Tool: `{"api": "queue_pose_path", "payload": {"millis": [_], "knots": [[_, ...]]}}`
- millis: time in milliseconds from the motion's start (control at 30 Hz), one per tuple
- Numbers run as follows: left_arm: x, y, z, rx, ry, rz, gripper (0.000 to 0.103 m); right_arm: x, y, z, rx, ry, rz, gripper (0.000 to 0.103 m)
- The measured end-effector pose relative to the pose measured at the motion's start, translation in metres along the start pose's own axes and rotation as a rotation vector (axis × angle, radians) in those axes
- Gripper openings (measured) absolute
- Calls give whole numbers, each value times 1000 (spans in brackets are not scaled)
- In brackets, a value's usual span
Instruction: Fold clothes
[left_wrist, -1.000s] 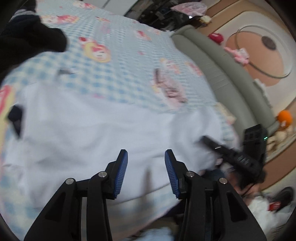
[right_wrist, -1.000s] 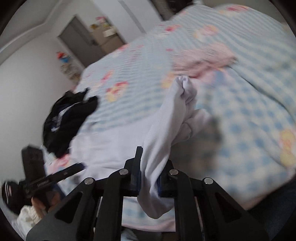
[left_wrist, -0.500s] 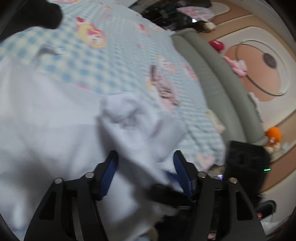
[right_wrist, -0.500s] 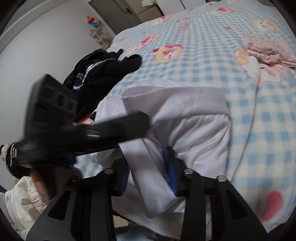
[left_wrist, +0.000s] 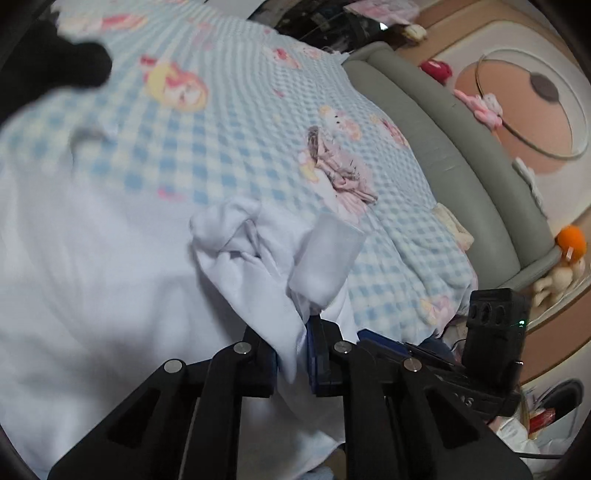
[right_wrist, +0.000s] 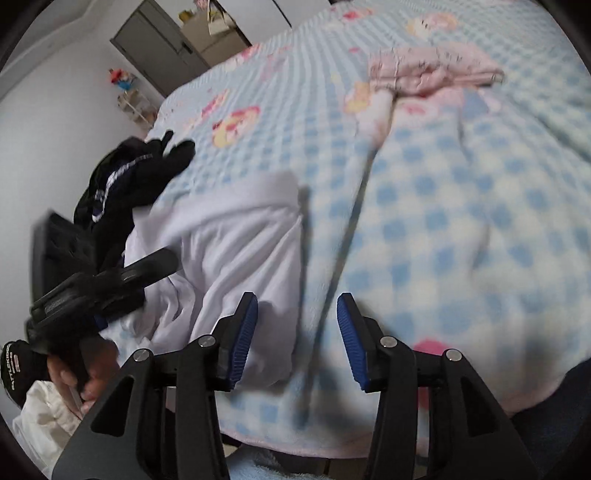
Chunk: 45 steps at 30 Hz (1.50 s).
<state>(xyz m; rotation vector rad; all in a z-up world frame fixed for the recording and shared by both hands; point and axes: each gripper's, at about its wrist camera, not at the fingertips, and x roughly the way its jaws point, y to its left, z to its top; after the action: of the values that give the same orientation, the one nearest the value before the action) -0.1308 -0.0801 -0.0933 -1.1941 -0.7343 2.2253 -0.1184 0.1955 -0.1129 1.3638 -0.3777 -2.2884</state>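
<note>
Where the blue checked blanket (left_wrist: 229, 122) covers the bed (right_wrist: 461, 206), a white garment (left_wrist: 92, 280) is spread over its near left part, partly folded, with a bunched fold raised toward the middle. A black garment (right_wrist: 125, 177) is heaped at the far left edge of the bed, touching the white one, and a crumpled pink garment (right_wrist: 432, 74) is seen farther off to the right, well apart from both. A grey padded headboard (left_wrist: 436, 147) runs along the bed's right side. The left claw (left_wrist: 291, 354) is pressed together on a pinch of the white garment's fold. The right claw (right_wrist: 297, 334) is spread wide, nothing between its blue pads (right_wrist: 349, 328), just beside the white garment's near edge.
</note>
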Motion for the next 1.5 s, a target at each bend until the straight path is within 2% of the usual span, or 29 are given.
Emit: {"api": "queue_pose_path", "payload": {"millis": [67,167,200,267,300,333,367,400,467,533,600,633,667,700,833,867,933,967,1000,1067,1133,1167,1233,1267,1300,1367,1433,1467,1500], "knots": [[-18,0,10,8,-29,23,12,-3,14,4,-39,-14,4,47],[-53,18,21,-12,-72,142,12,-9,37,12,-110,-37,25,52],[-62,28,22,-24,-76,175,13,-8,44,15,-127,-37,34,53],[-70,56,21,-75,-32,210,18,2,57,19,-154,-24,44,53],[-69,72,19,-118,9,203,25,9,62,18,-165,-11,44,53],[-69,84,15,-159,24,172,28,15,66,16,-171,3,42,53],[-73,91,11,-191,13,118,34,21,68,14,-174,20,40,53],[-76,97,8,-216,0,64,48,27,68,12,-172,40,39,53],[-79,96,1,-216,-24,-23,67,40,65,5,-148,81,50,53],[-74,89,-3,-191,-14,-31,67,42,63,-1,-127,91,56,53],[-76,87,-1,-169,-9,32,61,42,61,-6,-109,95,59,53],[-78,86,1,-158,-6,63,52,41,60,-8,-99,96,60,53],[-79,85,2,-146,-4,95,24,41,59,-10,-90,98,61,53],[-80,84,3,-135,-1,126,14,40,59,-11,-87,95,63,53],[-84,80,8,-89,9,251,14,34,64,-7,-91,74,59,53],[-85,79,10,-78,11,283,18,31,64,-7,-91,58,35,53],[-87,77,12,-55,17,345,31,24,63,-5,-91,11,-43,53],[-89,76,12,-48,16,359,50,21,60,-3,-84,-7,-72,53],[-94,76,8,-51,10,332,58,18,55,-1,-71,-20,-93,53],[-102,77,-1,-63,-3,272,58,14,44,3,-40,-35,-111,53],[-103,81,-11,-107,-14,193,58,16,37,5,-6,-16,-75,54],[-101,84,-16,-127,-14,178,58,18,37,4,-3,-5,-52,55],[-89,89,-23,-143,22,274,56,25,41,3,-15,21,1,56],[-86,90,-24,-138,36,327,43,29,45,1,-36,36,1,57],[-90,90,-23,-153,23,333,39,35,50,-2,-70,52,-20,57],[-99,92,-22,-181,-5,347,41,45,60,-8,-138,84,-63,57],[-113,93,-22,-208,-45,377,41,47,58,-8,-153,95,-108,56],[-119,94,-23,-222,-65,377,42,46,55,-8,-153,97,-131,58],[-123,95,-23,-233,-85,335,45,45,52,-7,-153,100,-154,61]]}}
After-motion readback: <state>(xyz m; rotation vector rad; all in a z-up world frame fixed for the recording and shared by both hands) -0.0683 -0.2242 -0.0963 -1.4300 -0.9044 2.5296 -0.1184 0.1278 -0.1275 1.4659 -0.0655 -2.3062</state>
